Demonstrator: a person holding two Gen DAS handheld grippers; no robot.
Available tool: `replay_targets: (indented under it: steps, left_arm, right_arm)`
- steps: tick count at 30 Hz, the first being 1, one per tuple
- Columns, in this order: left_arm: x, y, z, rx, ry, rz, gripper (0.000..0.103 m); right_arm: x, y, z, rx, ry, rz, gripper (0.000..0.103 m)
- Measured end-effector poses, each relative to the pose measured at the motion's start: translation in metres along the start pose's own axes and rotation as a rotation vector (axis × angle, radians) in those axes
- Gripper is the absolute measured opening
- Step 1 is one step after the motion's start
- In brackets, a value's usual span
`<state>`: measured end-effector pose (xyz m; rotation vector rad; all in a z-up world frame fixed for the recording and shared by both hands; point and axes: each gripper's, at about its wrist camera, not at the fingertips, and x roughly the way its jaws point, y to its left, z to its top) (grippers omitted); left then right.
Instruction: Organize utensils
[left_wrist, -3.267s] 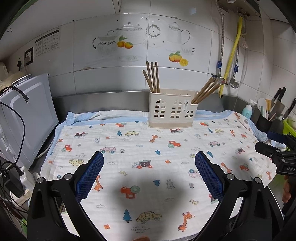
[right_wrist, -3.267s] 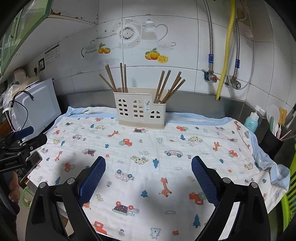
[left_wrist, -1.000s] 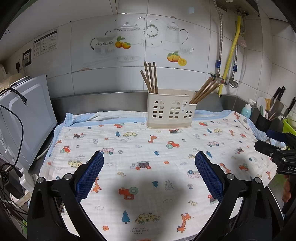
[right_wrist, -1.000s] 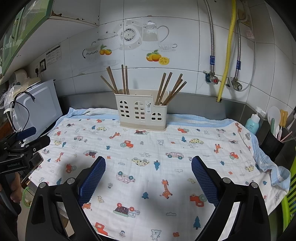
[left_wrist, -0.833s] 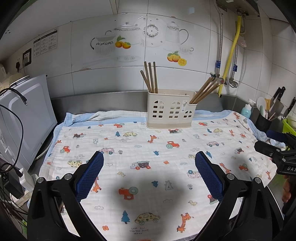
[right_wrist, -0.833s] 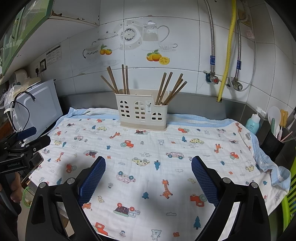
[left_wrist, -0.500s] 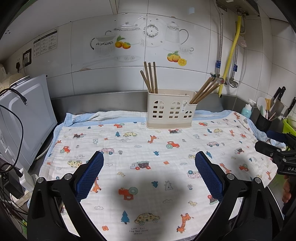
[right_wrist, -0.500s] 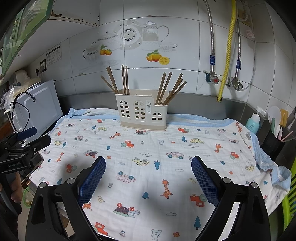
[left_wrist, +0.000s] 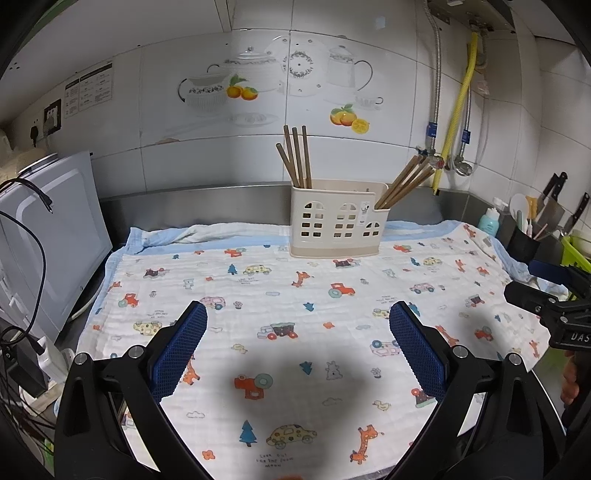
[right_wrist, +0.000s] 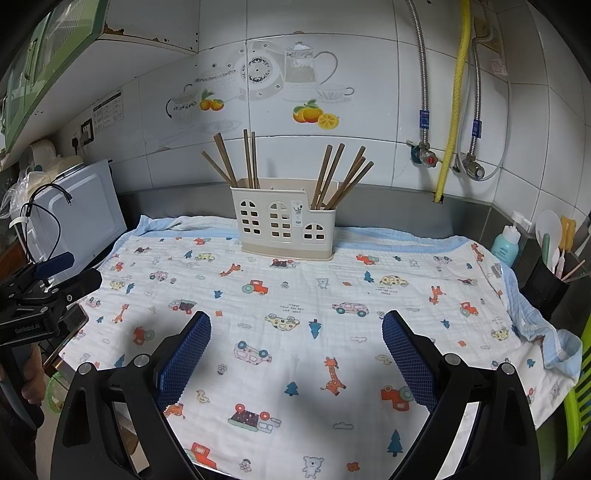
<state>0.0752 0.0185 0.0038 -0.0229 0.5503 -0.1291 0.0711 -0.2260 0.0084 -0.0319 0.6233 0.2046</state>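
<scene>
Chopsticks stand in two bunches in the cream holder at the back of the counter. My left gripper and right gripper hover well short of it, fingers apart and empty. I'd approach high and pinch one stick near its top.

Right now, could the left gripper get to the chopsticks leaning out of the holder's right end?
Probably yes: the left gripper is open and only flat cloth lies between it and the chopsticks, which lean clear of the holder.
</scene>
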Motion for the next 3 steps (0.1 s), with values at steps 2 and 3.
replay_targets:
  steps: [2, 3]
  left_arm:
    - [0.0005, -0.0002, -0.0006, 0.000, 0.003, 0.001, 0.098]
    - [0.0006, -0.0006, -0.0006, -0.001, 0.004, 0.003, 0.098]
  right_arm:
    - [0.0000, 0.0002, -0.0001, 0.000, 0.000, -0.001, 0.091]
    - [0.0000, 0.0001, -0.0001, 0.001, 0.001, -0.001, 0.091]
